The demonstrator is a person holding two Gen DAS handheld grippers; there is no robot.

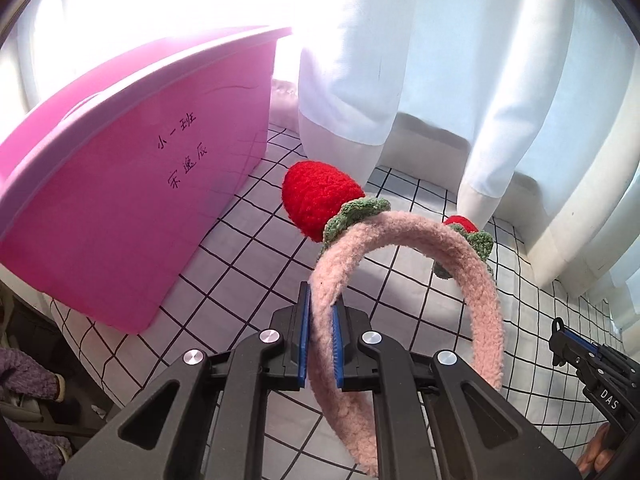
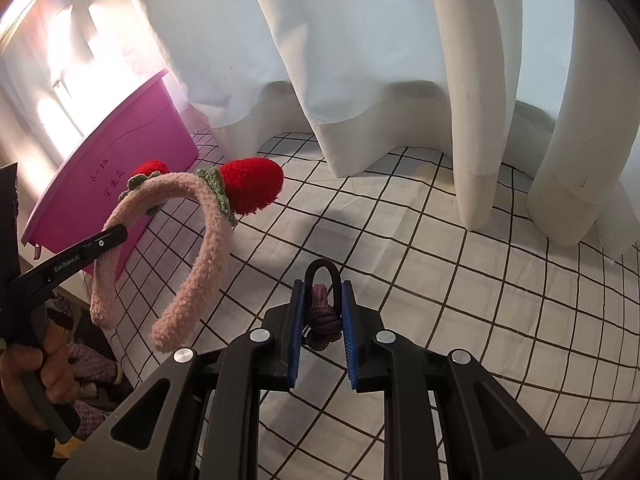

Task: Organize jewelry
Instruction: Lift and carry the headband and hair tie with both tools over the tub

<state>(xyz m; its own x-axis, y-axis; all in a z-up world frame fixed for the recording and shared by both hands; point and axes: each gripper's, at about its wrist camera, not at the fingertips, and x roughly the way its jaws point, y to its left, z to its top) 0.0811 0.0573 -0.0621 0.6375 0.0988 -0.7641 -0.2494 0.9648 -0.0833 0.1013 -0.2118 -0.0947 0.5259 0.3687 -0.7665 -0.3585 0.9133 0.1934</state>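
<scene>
Black claw [image 1: 320,340], blue pads [image 1: 305,344], silver screws [image 1: 269,336]

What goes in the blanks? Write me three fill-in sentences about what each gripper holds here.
1. The left gripper is shut on a fuzzy pink ____ with red strawberries.
2. The right gripper is shut on a ____ hair tie with a purple knot.
3. The storage bin beside the white curtain is ____ in colour.

Missing words: headband; black; pink

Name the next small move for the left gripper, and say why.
Probably carry the pink headband leftward over the pink bin. The left gripper is shut on the band, held clear above the checked cloth, with the bin close alongside.
</scene>
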